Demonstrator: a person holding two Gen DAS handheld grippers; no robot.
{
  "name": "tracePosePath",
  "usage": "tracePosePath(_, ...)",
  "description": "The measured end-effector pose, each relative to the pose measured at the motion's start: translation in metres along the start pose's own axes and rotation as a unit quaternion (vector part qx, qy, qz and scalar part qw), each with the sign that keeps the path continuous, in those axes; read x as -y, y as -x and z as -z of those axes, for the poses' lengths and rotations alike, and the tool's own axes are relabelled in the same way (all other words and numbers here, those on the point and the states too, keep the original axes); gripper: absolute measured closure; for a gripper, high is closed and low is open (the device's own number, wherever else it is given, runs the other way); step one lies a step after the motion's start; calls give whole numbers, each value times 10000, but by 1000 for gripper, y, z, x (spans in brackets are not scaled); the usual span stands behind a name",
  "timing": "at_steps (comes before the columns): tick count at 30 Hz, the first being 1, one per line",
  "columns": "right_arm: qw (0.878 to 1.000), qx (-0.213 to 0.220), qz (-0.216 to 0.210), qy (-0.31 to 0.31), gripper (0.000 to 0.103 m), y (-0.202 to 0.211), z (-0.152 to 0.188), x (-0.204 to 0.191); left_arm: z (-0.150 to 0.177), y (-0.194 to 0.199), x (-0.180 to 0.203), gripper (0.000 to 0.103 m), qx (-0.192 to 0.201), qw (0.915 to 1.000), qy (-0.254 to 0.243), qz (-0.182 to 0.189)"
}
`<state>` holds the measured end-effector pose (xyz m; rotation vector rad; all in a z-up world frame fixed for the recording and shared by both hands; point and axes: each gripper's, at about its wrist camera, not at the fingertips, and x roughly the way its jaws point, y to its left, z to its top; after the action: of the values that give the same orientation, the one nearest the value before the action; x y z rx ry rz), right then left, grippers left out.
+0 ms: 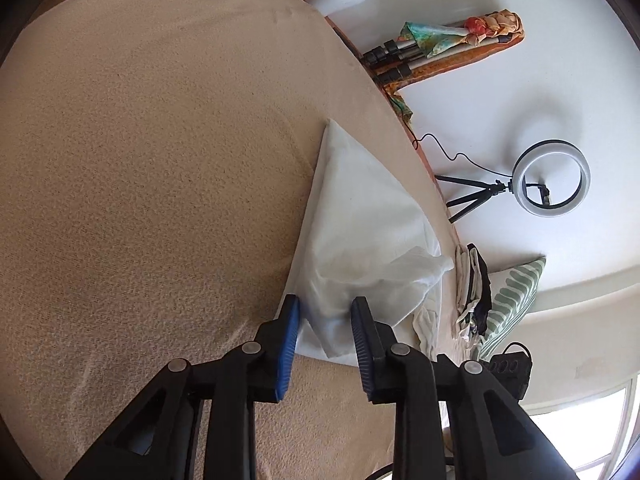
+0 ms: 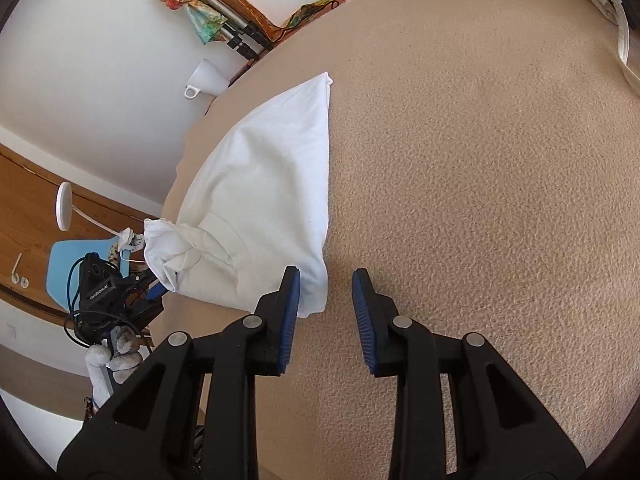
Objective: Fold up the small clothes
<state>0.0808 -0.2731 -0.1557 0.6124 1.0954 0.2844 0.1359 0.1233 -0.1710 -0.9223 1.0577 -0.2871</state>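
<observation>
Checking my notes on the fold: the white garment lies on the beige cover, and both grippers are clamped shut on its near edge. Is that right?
Not quite. The white garment does lie on the beige cover, but neither gripper is clamped: the left gripper and right gripper both stand open, as each wrist view shows.

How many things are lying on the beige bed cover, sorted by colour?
White: 1, the folded white garment near the edge of the beige bed cover.
Mixed cream and black: 1, a pile of clothes beside it.
Total: 2
</observation>
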Motion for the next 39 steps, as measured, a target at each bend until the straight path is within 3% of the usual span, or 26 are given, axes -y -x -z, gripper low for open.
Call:
tracePosePath(1,10000,42,-22,47,90,1,-1,-2,1,1,3,89,45,9999,-109,-68)
tracePosePath(3,9997,123,51,211,95,5,1,-7,2,4,8,99,92,9995,-264,-132)
tracePosePath(9,9991,309,-178,250,99,28,-4,-17,5,31,23,100,366,9946,-932,-286)
tracePosePath(12,9984,454,101,321,99,38,-4,-16,9,30,20,100,256,9920,-1156,-439)
tracePosePath(13,9989,391,145,226,95,36,-5,-11,11,27,16,101,182,9925,-1119,-453)
tracePosePath(14,9996,264,100,52,81,32,-5,-5,13,24,12,87,121,9934,-1026,-507)
tracePosePath(16,9995,125,32,-286,64,22,-5,8,14,22,0,74,138,9963,-674,-507)
tracePosePath(20,9977,-50,-182,-651,63,9,-3,21,8,24,-18,59,189,9994,21,-274)
tracePosePath(22,9968,-91,-326,-723,63,5,-3,20,7,20,-20,59,145,9996,231,-111)
tracePosePath(24,9962,-166,-450,-726,63,-1,-3,17,8,12,-16,70,10,9998,175,-63)
tracePosePath(25,9959,-192,-486,-732,72,-4,-3,15,8,9,-12,86,-44,9999,101,-78)
tracePosePath(26,9957,-235,-538,-723,87,-7,-2,14,9,7,-8,93,-53,9999,-27,-160)
tracePosePath(29,9966,-204,-479,-642,95,-6,-1,7,11,10,8,101,52,9976,-530,-441)
tracePosePath(31,9972,-125,-517,-525,95,6,-3,0,13,20,18,101,167,9940,-928,-555)
tracePosePath(34,9962,40,-756,-439,95,27,-5,-3,21,27,26,101,407,9778,-1676,-1186)
tracePosePath(36,9955,-10,-779,-533,95,25,-2,3,24,22,20,100,279,9761,-1712,-1308)
tracePosePath(38,9961,-73,-632,-615,92,19,0,8,23,23,11,81,380,9806,-1418,-1298)
tracePosePath(39,9955,-109,-625,-710,92,17,1,11,21,24,7,77,366,9843,-1247,-1198)
